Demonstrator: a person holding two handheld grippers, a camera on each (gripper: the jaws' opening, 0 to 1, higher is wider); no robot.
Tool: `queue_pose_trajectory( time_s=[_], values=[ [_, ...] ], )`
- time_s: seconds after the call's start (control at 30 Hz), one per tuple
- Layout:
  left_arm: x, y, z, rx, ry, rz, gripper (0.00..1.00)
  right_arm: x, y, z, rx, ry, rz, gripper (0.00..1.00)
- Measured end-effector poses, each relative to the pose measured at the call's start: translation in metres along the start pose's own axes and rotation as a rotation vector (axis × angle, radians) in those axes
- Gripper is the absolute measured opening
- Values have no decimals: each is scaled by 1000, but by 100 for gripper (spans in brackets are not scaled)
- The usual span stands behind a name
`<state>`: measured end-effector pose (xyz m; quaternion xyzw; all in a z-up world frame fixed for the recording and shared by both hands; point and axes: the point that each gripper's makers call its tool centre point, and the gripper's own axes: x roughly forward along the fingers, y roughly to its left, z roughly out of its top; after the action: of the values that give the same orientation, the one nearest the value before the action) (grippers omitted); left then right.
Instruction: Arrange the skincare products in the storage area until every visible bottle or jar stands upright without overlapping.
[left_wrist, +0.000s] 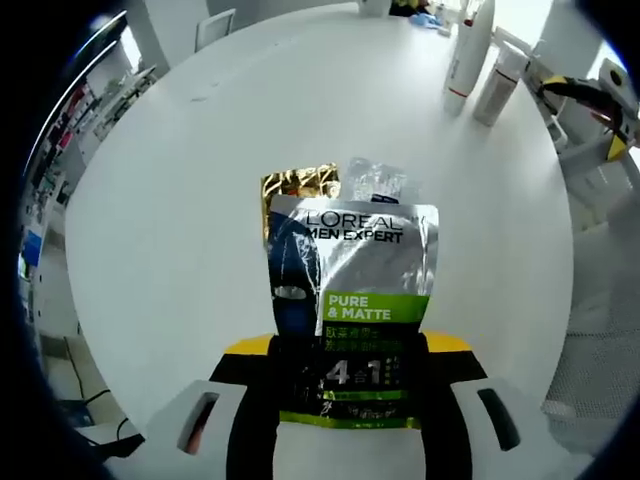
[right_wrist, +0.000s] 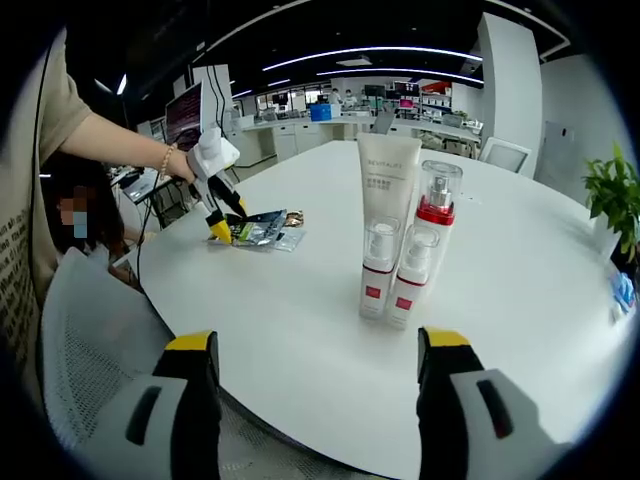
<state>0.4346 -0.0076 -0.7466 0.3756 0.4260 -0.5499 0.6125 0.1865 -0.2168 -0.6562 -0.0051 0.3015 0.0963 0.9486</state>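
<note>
Left tongs (left_wrist: 350, 395) clamping L'Oréal sachet (left_wrist: 355, 300), right tongs (right_wrist: 318, 360) wide facing upright tube (right_wrist: 388, 200), pump bottle (right_wrist: 425, 245)

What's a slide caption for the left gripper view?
Left tongs shut on L'Oreal sachet over white round table.

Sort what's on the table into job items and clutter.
Job items: tube, standing; two pump bottles upright before it; L'Oreal sachet in the left claw.

Clutter: gold sachet, clear sachet, plant.
</note>
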Motion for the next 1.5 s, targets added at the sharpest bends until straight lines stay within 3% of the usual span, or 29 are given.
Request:
queue_pose_trajectory(
  time_s=[0.1,0.17,0.2,0.23,0.27,0.3,0.37,0.4,0.53,0.67,0.73,1.03,1.2,1.3,1.5],
  values=[
    [-1,-1,1,-13,-5,4,48,0,-1,0,0,-1,-2,81],
    [-5,1,4,-30,-25,11,40,0,-1,0,-2,-2,-1,81],
    [-9,8,11,-67,-69,51,24,0,0,0,-3,-1,-1,81],
    [-13,12,7,-21,-45,54,4,0,0,0,-5,1,1,81],
    [-12,24,7,-56,-65,114,0,0,0,-1,-7,2,2,81],
    [-8,20,-7,-40,-12,77,0,0,1,-1,-10,3,3,81],
    [-3,15,-19,-4,20,62,0,0,1,0,-12,3,3,81],
    [-3,17,-15,27,-5,90,0,0,1,0,-12,3,2,81],
    [-8,15,-9,25,-42,131,0,0,1,1,-4,-2,-1,81],
    [-10,18,-4,0,-67,139,10,0,2,1,-9,3,3,81],
    [-11,20,-1,-10,-71,141,11,1,2,1,-10,4,3,81],
    [4,12,11,3,-31,70,10,1,3,1,-6,13,2,81],
    [5,20,15,1,-17,41,9,1,2,0,-6,18,1,81],
    [7,16,17,-6,-1,-6,7,1,2,-1,-6,20,0,81],
    [8,15,17,-16,10,-32,0,2,0,-2,-5,22,-2,81]
  ],
)
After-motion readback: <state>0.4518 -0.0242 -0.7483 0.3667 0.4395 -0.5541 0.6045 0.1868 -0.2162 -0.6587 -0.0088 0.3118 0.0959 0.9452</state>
